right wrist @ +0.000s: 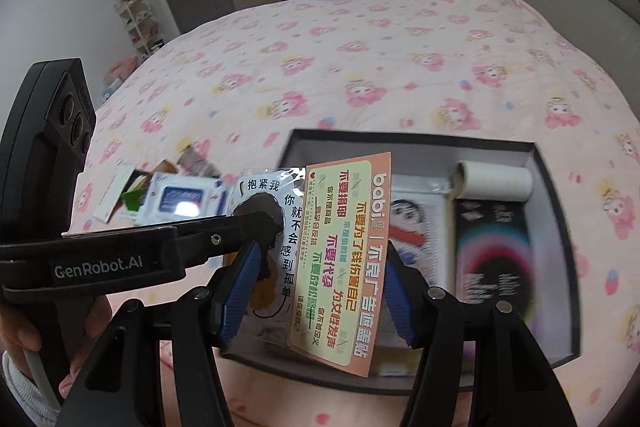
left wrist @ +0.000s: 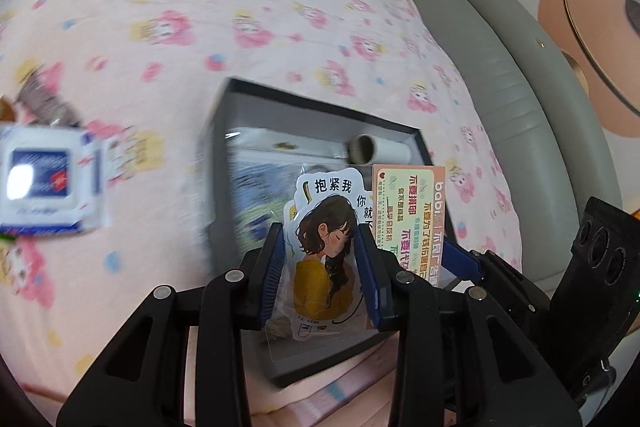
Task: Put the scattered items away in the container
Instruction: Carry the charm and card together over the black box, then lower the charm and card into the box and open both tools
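We hold the sticker pack (left wrist: pixel 320 251) in the left gripper (left wrist: pixel 320 267) and the pink card (right wrist: pixel 340 267) in the right gripper (right wrist: pixel 316 291), above the box (right wrist: pixel 560 227) on the bed (right wrist: pixel 360 67); we should lower both inside before opening.

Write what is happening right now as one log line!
left gripper: shut on girl sticker | right gripper: shut on peach card | both above box

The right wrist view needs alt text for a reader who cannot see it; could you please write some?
The right gripper holds a peach card upright over an open dark box on a pink floral bedspread. The left gripper beside it holds a girl sticker pack; a paper roll lies in the box.
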`<state>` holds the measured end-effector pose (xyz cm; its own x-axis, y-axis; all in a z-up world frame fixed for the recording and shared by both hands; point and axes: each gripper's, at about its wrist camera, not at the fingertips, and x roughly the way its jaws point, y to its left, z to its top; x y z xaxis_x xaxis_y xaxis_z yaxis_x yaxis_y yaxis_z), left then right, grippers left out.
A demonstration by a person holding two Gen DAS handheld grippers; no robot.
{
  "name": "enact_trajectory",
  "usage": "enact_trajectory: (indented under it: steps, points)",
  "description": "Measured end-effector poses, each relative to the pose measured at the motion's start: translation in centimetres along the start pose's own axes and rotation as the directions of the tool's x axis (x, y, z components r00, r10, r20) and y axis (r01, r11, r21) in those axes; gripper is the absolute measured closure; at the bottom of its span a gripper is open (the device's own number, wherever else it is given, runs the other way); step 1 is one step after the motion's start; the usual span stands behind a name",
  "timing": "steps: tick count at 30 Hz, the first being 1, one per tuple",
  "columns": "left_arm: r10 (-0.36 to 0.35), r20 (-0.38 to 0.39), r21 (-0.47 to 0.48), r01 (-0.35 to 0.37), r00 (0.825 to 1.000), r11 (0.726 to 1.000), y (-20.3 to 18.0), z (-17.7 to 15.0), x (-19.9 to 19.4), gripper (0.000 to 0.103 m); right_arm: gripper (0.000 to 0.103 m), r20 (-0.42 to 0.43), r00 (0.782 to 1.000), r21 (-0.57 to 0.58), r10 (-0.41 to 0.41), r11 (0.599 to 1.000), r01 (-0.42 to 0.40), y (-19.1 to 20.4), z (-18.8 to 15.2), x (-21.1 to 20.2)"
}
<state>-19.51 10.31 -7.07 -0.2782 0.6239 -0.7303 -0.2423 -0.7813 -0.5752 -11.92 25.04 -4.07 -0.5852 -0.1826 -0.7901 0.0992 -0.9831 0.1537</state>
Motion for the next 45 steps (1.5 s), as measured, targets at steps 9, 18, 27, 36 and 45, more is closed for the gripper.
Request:
enact_trajectory:
  steps: [9, 18, 27, 36, 45]
  points:
    - [-0.030, -0.077, 0.003, 0.030, 0.997, 1.000, -4.2, 2.8, 7.2, 0.069, 0.047, 0.005, 0.998, 0.069, -0.057, 0.996, 0.057, -7.7, 1.6, 0.7]
    - [-0.011, -0.145, -0.045, 0.005, 0.989, 0.999, -4.4, 2.9, 12.5, 0.069, 0.047, -0.080, 0.997, 0.208, -0.019, 0.978, 0.035, -13.2, 1.0, 3.9]
    - [0.006, -0.162, -0.095, -0.022, 0.987, 0.995, -3.7, 2.7, 14.9, 0.069, 0.047, -0.139, 0.971, 0.175, -0.194, 0.961, 0.216, -14.7, 0.7, 5.7]
    - [0.061, -0.179, -0.077, -0.076, 0.982, 0.994, -3.8, 1.7, 14.7, 0.069, 0.047, -0.116, 0.973, 0.240, -0.200, 0.945, 0.223, -16.3, 0.4, 4.2]
    - [0.086, -0.239, -0.093, -0.111, 0.967, 0.989, -4.3, 1.6, 16.9, 0.073, 0.047, -0.134, 0.969, 0.263, -0.206, 0.936, 0.235, -16.7, 0.4, 4.7]
